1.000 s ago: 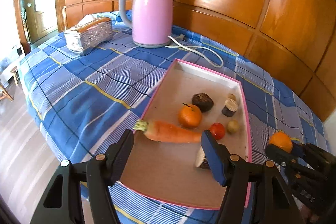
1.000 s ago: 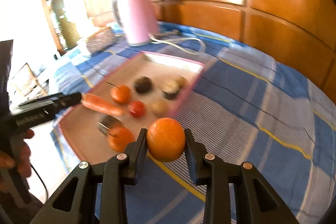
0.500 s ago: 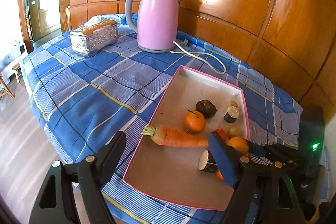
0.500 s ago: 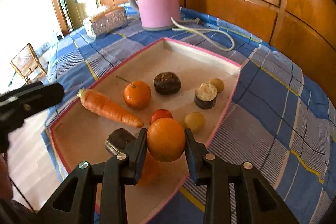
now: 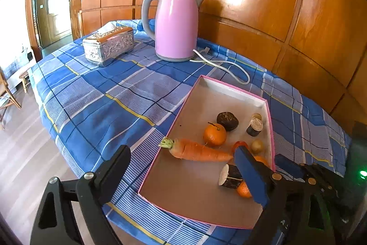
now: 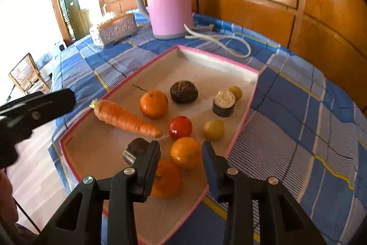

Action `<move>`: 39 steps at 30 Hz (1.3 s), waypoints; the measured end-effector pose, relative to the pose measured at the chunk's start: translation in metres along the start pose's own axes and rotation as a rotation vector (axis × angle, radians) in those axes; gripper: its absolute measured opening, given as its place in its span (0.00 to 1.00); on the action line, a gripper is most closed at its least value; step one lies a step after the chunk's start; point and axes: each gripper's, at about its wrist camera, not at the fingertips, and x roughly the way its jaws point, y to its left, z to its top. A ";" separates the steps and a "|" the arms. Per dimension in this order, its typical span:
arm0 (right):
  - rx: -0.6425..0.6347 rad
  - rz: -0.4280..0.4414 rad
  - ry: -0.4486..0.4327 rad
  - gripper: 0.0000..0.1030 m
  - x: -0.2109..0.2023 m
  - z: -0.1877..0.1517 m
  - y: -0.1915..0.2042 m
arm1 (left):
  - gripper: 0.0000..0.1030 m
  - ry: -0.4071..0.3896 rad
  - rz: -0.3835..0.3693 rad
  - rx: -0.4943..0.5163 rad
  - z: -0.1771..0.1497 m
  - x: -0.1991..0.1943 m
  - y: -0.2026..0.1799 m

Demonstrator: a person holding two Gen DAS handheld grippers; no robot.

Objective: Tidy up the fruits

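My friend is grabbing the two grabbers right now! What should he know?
Right gripper: open, fingers either side of the orange it brought, which now sits in the pink-rimmed tray.
Left gripper: open, empty, at the tray's near edge.
In the tray: carrot, three oranges in all, red tomato, two small yellow fruits, three dark chunks.
Done: this orange is placed.
Left: draw the right gripper back. No loose fruit shows on the cloth, though the grippers hide part of it.

Pink-rimmed tray (image 5: pixel 201 93) holding carrot (image 5: pixel 197 150) and tangerine (image 5: pixel 214 133), pink kettle (image 5: pixel 176 24) far behind, left gripper (image 5: pixel 181 164) spread wide near
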 end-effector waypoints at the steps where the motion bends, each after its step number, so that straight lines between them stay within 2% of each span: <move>1: 0.009 -0.020 -0.011 0.38 -0.005 -0.001 0.001 | 0.91 -0.005 0.001 0.003 0.000 -0.002 -0.001; 8: 0.073 -0.121 -0.079 0.38 -0.034 -0.012 0.000 | 1.00 -0.027 -0.019 0.036 -0.009 -0.016 -0.017; 15: 0.092 -0.173 -0.122 0.38 -0.051 -0.017 -0.007 | 1.00 -0.050 -0.030 0.065 -0.014 -0.030 -0.031; 18: 0.109 -0.172 -0.128 0.38 -0.056 -0.018 -0.011 | 1.00 -0.064 -0.008 0.075 -0.015 -0.034 -0.034; 21: 0.118 -0.171 -0.132 0.38 -0.059 -0.021 -0.014 | 1.00 -0.074 0.058 0.091 -0.016 -0.035 -0.039; 25: 0.119 -0.167 -0.133 0.38 -0.061 -0.022 -0.015 | 1.00 -0.079 0.084 0.090 -0.018 -0.036 -0.040; 39: 0.103 -0.165 -0.141 0.38 -0.062 -0.022 -0.011 | 1.00 -0.089 0.081 0.081 -0.019 -0.037 -0.039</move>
